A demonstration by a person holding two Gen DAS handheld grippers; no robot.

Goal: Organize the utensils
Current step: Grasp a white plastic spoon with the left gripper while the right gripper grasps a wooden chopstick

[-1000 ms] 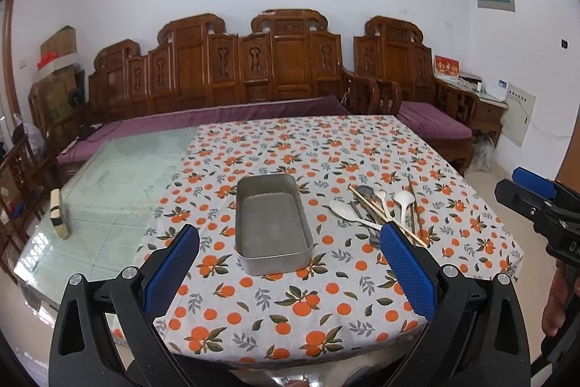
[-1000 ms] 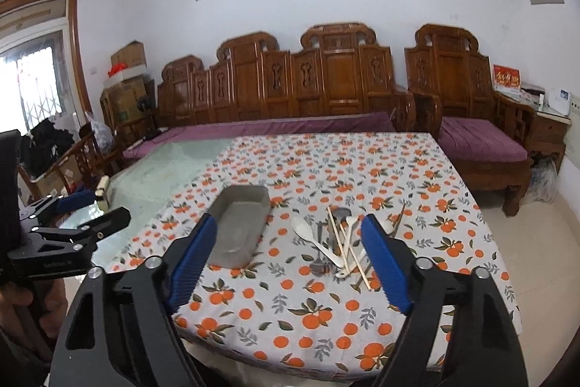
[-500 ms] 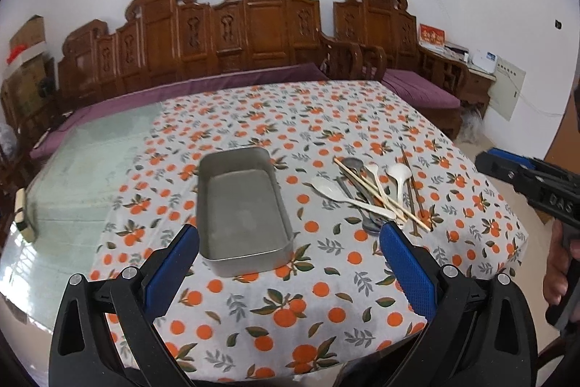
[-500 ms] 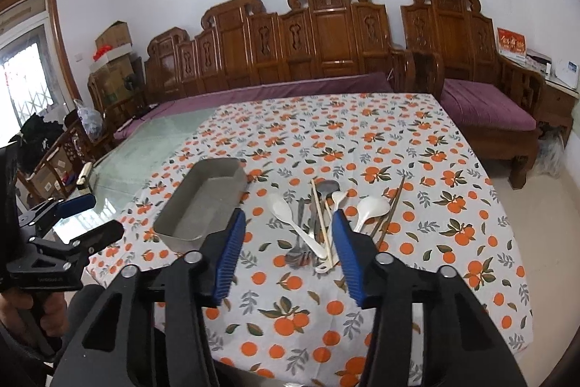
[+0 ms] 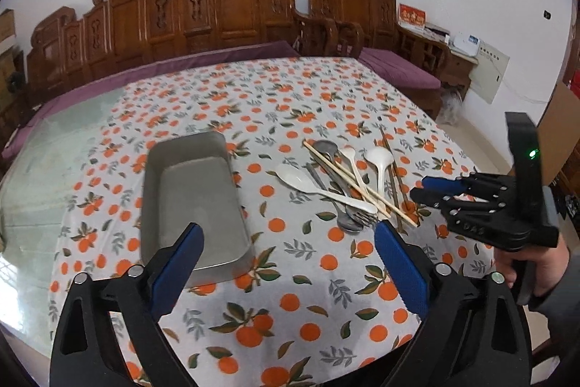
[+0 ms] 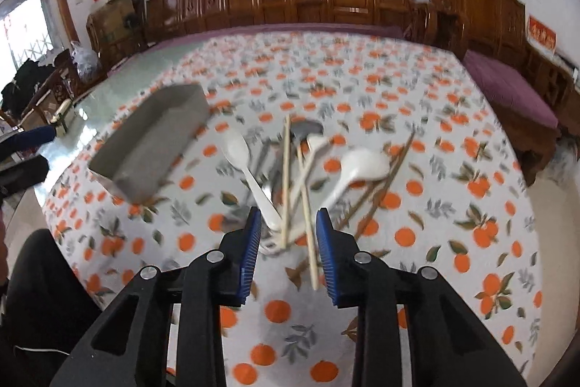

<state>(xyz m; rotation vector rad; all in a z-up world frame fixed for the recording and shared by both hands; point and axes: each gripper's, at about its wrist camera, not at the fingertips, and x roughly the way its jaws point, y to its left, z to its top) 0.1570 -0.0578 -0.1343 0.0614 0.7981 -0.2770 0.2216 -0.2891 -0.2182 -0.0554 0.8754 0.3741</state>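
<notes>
1. Utensils (image 5: pixel 344 184) lie in a loose crossed heap right of centre in the left wrist view, on the orange-print tablecloth (image 5: pixel 282 281): white plastic spoons (image 5: pixel 378 158), metal spoons and a fork, pale chopsticks (image 6: pixel 286 184) and a darker pair.
2. A metal tray (image 5: pixel 192 202) sits left of the heap, apart from it, with nothing inside.
3. The right gripper (image 6: pixel 288 231) hangs low over the near end of the heap. Its jaws have just been closing and stand narrowly parted; handle ends of the chopsticks and one white spoon show between the blue pads, but the blur hides whether the pads touch them.
4. The left gripper (image 5: pixel 288 245) is spread wide at the bottom of its view, gripping nothing, its left pad overlapping the tray's near edge in the picture.
5. A carved wooden bench (image 5: pixel 224 9) with purple cushions lines the wall across the top; bare glass tabletop (image 5: pixel 47 155) shows at left.
</notes>
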